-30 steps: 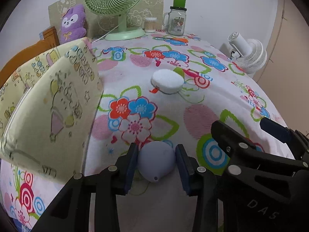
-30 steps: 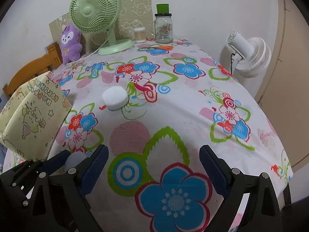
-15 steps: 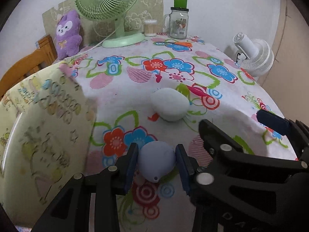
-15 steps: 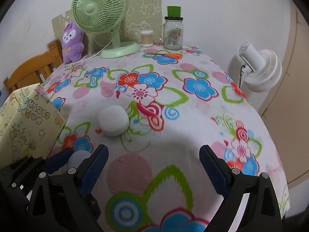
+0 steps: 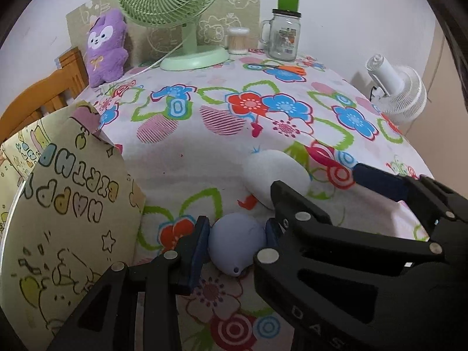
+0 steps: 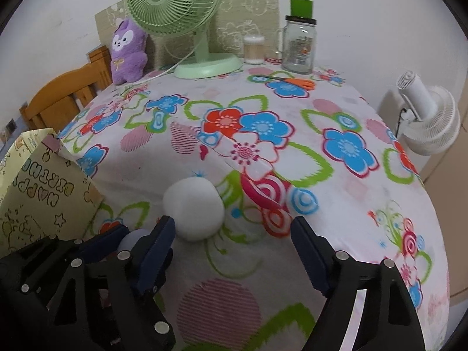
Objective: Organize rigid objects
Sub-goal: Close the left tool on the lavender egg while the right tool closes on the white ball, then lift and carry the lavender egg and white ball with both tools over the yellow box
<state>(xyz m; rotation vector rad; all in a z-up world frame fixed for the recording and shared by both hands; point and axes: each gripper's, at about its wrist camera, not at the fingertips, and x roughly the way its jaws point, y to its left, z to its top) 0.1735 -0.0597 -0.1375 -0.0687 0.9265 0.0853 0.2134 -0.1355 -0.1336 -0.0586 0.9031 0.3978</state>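
**Two hand-held grippers beside the white puff**

The left hand-held gripper (image 5: 237,241) is clamped on a lilac egg (image 5: 236,244), just nearer the camera than the white puff (image 6: 193,207) lying on the floral counter (image 6: 336,193). The right hand-held gripper (image 6: 233,238) is closing, its blue pads either side of the puff's near edge, not touching it. A yellow bag (image 5: 58,234) stands left of the puff.

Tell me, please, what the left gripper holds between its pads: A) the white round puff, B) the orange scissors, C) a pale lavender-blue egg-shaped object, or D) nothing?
C: the left gripper is clamped on the lavender-blue egg-shaped object; the white puff lies on the tablecloth.
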